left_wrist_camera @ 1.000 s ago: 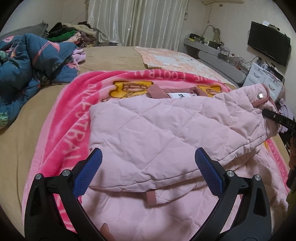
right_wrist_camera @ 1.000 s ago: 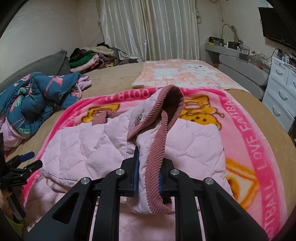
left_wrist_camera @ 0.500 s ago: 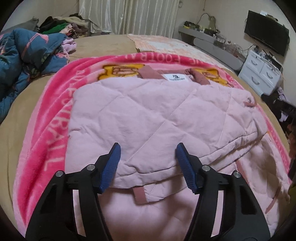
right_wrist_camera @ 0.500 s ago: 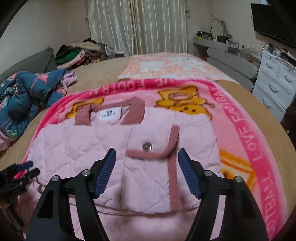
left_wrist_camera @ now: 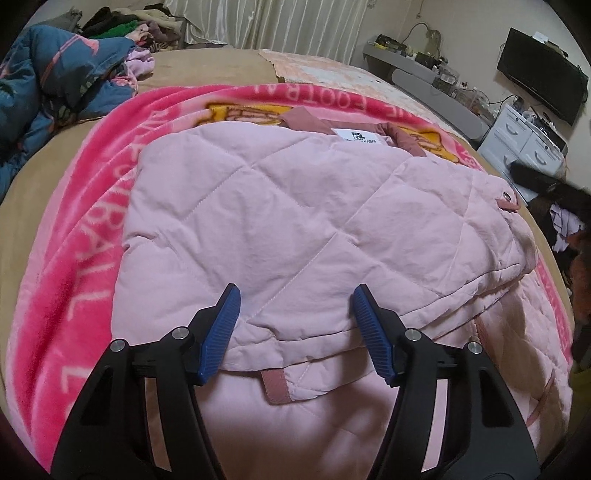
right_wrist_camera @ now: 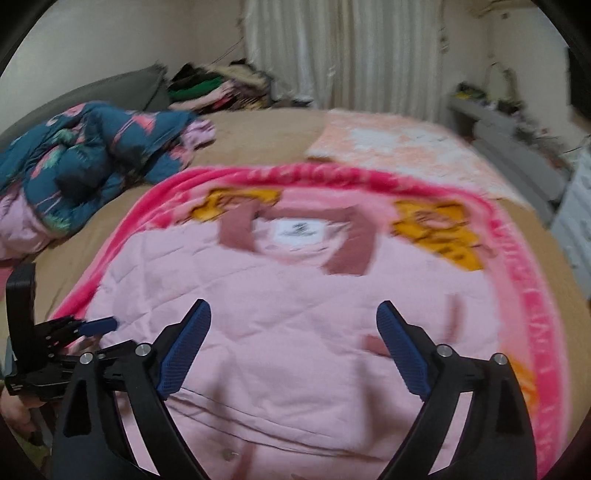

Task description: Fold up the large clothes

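A pale pink quilted jacket (left_wrist_camera: 314, 206) with a darker ribbed collar and a white label lies flat on a bright pink lettered blanket (left_wrist_camera: 85, 221). My left gripper (left_wrist_camera: 296, 293) hovers low over the jacket's near folded edge with its jaws half apart. The fabric lies under and between its pads (left_wrist_camera: 221, 325), and I see no pinch. In the blurred right wrist view, my right gripper (right_wrist_camera: 293, 308) is above the middle of the jacket (right_wrist_camera: 295, 258), its jaws opening wide with nothing between them. The left gripper (right_wrist_camera: 85, 328) shows at that view's left edge.
A blue patterned padded garment (left_wrist_camera: 55, 81) is bunched on the tan bed at the left. A pile of clothes (left_wrist_camera: 129, 26) sits by the curtains, and a peach blanket (left_wrist_camera: 332, 70) lies beyond. White drawers (left_wrist_camera: 528, 140) and a TV (left_wrist_camera: 539, 74) stand on the right.
My right gripper let go of the ribbed trim, which now lies flat, then opened wide and swung left. The left gripper narrowed from wide to half open and sank toward the jacket's near edge.
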`<act>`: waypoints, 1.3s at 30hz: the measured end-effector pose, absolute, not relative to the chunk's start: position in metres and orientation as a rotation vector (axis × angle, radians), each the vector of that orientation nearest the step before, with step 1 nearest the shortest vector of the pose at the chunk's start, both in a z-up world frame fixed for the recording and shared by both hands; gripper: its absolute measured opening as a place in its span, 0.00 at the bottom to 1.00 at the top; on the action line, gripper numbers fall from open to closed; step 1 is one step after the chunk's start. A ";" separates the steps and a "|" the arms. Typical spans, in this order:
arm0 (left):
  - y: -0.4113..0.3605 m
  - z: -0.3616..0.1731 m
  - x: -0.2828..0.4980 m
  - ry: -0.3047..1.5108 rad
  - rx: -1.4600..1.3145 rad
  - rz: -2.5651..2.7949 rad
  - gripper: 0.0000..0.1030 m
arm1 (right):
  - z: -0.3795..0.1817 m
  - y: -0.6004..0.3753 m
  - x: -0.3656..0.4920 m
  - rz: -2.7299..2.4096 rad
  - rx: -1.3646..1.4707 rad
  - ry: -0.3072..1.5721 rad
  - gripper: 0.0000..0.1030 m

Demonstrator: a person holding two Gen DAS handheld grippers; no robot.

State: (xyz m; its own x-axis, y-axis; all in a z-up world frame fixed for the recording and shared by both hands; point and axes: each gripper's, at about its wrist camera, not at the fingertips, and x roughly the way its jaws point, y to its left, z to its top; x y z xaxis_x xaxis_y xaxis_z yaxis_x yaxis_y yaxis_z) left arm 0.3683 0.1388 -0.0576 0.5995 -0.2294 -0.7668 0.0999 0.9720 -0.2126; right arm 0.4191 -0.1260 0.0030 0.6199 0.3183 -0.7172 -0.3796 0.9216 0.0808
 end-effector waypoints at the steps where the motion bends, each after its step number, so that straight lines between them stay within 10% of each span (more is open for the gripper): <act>1: 0.139 -0.058 0.369 0.910 -0.157 -0.193 0.54 | -0.005 -0.122 0.424 0.399 -0.085 0.840 0.88; 17: 0.138 -0.060 0.371 0.923 -0.167 -0.190 0.55 | -0.071 -0.106 0.436 0.312 -0.128 0.945 0.93; 39: 0.145 -0.013 0.354 0.876 -0.269 -0.177 0.91 | -0.039 -0.138 0.377 0.308 0.023 0.910 0.96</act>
State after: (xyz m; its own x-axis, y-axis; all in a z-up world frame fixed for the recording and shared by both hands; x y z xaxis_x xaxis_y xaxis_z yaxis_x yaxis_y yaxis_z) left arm 0.3541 0.1450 -0.0135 0.6289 -0.2616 -0.7321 0.0429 0.9519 -0.3032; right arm 0.3768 -0.1382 -0.0389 0.5726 0.2728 -0.7731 -0.2532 0.9558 0.1498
